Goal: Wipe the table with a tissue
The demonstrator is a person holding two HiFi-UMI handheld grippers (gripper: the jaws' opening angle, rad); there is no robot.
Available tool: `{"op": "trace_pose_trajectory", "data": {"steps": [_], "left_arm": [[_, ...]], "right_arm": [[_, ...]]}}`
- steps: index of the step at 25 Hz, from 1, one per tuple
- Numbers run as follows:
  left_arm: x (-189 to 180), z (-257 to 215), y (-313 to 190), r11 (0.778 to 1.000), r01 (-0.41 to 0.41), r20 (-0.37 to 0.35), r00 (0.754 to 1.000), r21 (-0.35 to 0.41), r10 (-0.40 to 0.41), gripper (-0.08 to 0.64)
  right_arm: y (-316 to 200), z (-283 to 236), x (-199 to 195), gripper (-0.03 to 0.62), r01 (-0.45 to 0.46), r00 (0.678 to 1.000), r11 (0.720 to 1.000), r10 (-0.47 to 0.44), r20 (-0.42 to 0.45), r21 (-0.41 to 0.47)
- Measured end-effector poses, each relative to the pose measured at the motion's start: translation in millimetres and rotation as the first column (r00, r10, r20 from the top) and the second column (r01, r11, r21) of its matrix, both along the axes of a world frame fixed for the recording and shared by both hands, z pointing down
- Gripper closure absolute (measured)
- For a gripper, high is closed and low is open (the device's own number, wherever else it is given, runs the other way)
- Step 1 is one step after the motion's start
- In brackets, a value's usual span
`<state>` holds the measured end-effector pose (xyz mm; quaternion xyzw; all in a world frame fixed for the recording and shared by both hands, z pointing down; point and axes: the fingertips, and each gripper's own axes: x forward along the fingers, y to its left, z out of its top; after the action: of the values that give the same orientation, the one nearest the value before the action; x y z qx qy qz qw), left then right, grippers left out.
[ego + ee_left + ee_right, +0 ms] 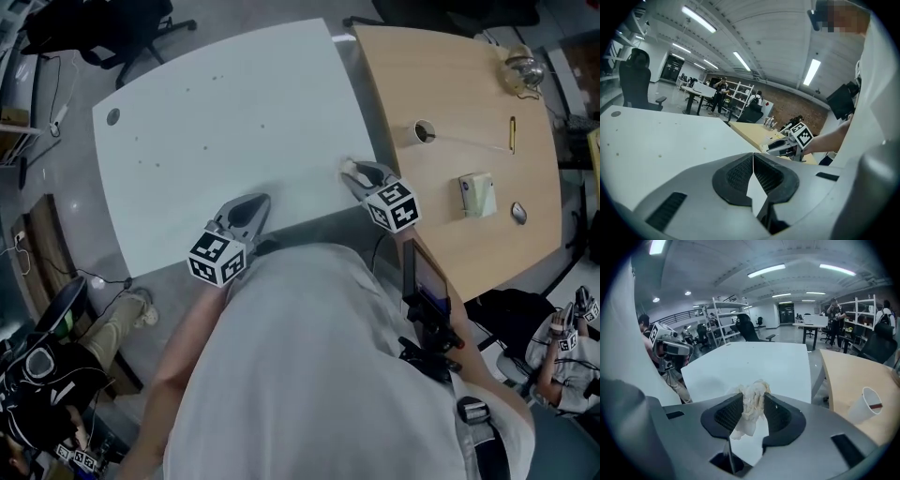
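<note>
A crumpled white tissue is pinched between the dark ribbed pads of my right gripper. In the head view that gripper hangs over the near right corner of the white table, by the gap to the wooden table. My left gripper is over the table's near edge, left of the right one. In the left gripper view its jaws are shut with the pads meeting and nothing between them. The white tabletop carries a few small dark specks.
The wooden table adjoins on the right, with a paper cup, a pen, a yellowish pad and a glass object. An office chair stands beyond the far left corner. A seated person is at lower left.
</note>
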<state>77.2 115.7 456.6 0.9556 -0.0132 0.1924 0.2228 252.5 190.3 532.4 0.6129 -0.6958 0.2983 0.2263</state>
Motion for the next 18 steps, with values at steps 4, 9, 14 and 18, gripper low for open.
{"op": "trace_pose_trajectory", "data": {"steps": [4,9,14,18], "left_arm": [[-19.7,5.5,-20.0,1.000,-0.008,-0.002,1.000,-0.014,0.008,0.552],[-38.0,12.0,-34.3,0.999,-0.032,0.013,0.999,-0.027,0.032,0.552],[-43.5,17.9,-40.5,0.999,-0.032,0.030,0.999,-0.039,0.033,0.552],[-32.9,18.6,-41.4,0.999,-0.009,0.038,0.999,-0.051,0.011,0.552]], "right_arm": [[-18.1,0.4,-7.7,0.452,-0.016,0.999,1.000,0.015,-0.034,-0.025],[-24.7,12.8,-3.1,0.451,-0.075,0.994,0.993,0.067,-0.086,-0.091],[-1.2,31.2,29.0,0.453,-0.220,0.971,0.962,0.200,-0.132,-0.159],[6.1,46.5,44.6,0.453,-0.198,0.970,0.960,0.164,-0.178,-0.199]]}}
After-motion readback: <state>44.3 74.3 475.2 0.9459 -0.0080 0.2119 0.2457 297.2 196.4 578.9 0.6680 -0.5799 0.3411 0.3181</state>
